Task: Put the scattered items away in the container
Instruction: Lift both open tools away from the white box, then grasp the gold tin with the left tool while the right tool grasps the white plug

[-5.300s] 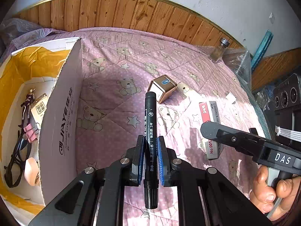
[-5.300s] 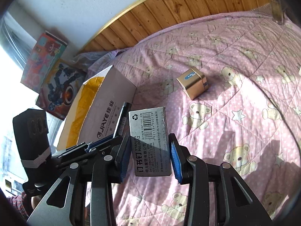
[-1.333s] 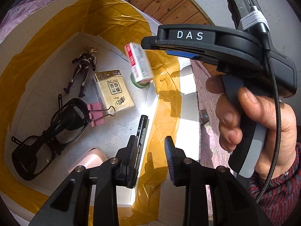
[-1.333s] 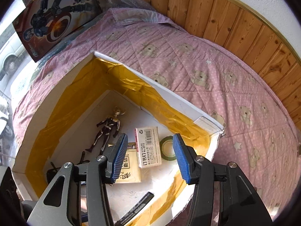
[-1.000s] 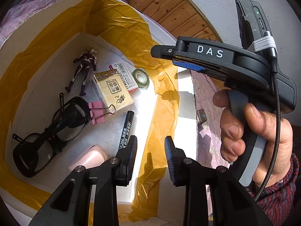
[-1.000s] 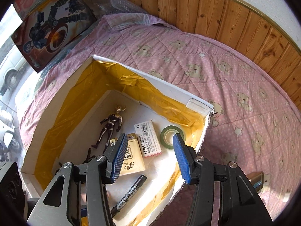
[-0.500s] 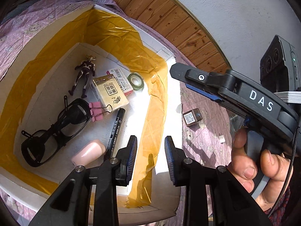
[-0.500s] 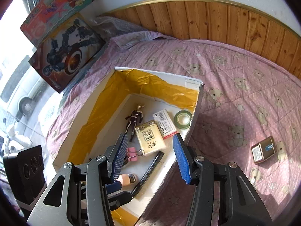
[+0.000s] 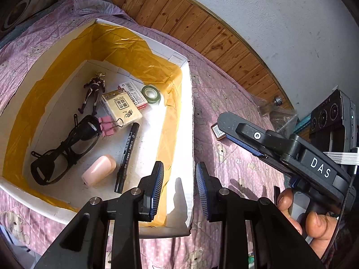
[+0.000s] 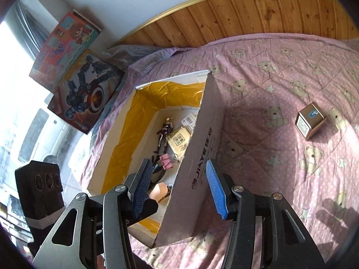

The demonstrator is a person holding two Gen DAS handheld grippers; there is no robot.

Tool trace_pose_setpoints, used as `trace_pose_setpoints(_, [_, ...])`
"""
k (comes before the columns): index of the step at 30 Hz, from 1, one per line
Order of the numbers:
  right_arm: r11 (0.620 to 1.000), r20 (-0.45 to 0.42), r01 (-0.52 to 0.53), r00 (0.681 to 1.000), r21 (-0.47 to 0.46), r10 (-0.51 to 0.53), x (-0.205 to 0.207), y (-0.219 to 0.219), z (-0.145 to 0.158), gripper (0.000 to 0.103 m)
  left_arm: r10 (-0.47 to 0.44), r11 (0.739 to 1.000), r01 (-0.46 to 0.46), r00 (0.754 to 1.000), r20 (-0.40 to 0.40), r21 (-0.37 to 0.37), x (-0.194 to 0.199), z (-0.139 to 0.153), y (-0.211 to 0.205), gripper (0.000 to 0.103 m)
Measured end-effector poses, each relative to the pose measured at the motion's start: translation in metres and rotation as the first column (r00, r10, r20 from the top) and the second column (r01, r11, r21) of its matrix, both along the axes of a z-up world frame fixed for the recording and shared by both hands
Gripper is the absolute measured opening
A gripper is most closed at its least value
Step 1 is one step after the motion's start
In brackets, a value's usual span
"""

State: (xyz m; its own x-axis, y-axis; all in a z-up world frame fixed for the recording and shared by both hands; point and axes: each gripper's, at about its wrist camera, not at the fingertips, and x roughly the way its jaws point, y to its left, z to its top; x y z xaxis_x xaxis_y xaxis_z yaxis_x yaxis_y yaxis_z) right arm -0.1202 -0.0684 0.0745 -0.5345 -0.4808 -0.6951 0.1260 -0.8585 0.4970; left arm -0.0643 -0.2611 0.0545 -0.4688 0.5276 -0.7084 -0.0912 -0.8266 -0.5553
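The white cardboard box [image 9: 187,116] with yellow tape lining sits on the pink bear quilt. Inside lie a black marker [image 9: 126,157], a staples box [image 9: 134,94], a yellow tissue pack [image 9: 122,109], a green tape roll [image 9: 150,94], a toy figure [image 9: 93,92], black glasses [image 9: 65,150], pink binder clips [image 9: 107,125] and a pink sponge [image 9: 98,172]. My left gripper [image 9: 179,190] hangs open and empty over the box's right wall. My right gripper [image 10: 177,188] is open and empty above the box wall [image 10: 202,157]. A small copper-coloured box [image 10: 310,123] lies on the quilt to the right.
The right gripper's body [image 9: 280,148], held by a hand [image 9: 314,219], crosses the left wrist view. Wooden panelling [image 10: 246,6] backs the bed. Two toy boxes [image 10: 78,67] lean at the left. A small glass bottle [image 9: 277,102] stands in plastic wrap by the wall.
Both grippers let go of the marker and the staples box into the box. They have since pulled back and up, open and empty, so more of the quilt shows.
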Motion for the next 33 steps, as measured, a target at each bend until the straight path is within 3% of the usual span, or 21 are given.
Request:
trace_pose_setpoints(9, [0.99, 0.052, 0.13, 0.991, -0.059, -0.127, 0.04, 0.067, -0.03, 0.053, -0.064, 0.996, 0.063, 0.998, -0.009, -0.07, 0.011, 0.004, 0.04, 0.034])
trace_pose_setpoints(11, [0.986, 0.066, 0.153, 0.987, -0.069, -0.149, 0.048, 0.081, -0.037, 0.053, -0.065, 0.993, 0.062, 0.998, -0.024, -0.101, 0.013, 0.006, 0.047, 0.041])
trace_pose_setpoints(15, [0.98, 0.097, 0.183, 0.98, -0.084, -0.174, 0.06, 0.104, -0.053, 0.053, -0.034, 0.987, 0.026, 0.998, -0.048, -0.158, 0.016, 0.01, 0.055, 0.041])
trace_pose_setpoints(19, [0.973, 0.118, 0.21, 0.973, -0.094, -0.199, 0.07, 0.125, -0.067, 0.053, -0.021, 0.969, -0.021, 0.986, -0.165, -0.248, 0.023, 0.031, 0.065, 0.041])
trace_pose_setpoints(22, [0.967, 0.131, 0.237, 0.966, -0.097, -0.224, 0.074, 0.143, -0.077, 0.053, -0.055, 0.962, -0.003, 0.977, -0.205, -0.273, 0.022, 0.041, 0.078, 0.044])
trace_pose_setpoints(33, [0.931, 0.131, 0.356, 0.93, -0.082, -0.344, 0.091, 0.218, -0.088, 0.053, -0.202, 0.939, 0.169, 0.976, -0.083, -0.3, 0.002, 0.011, 0.154, 0.044])
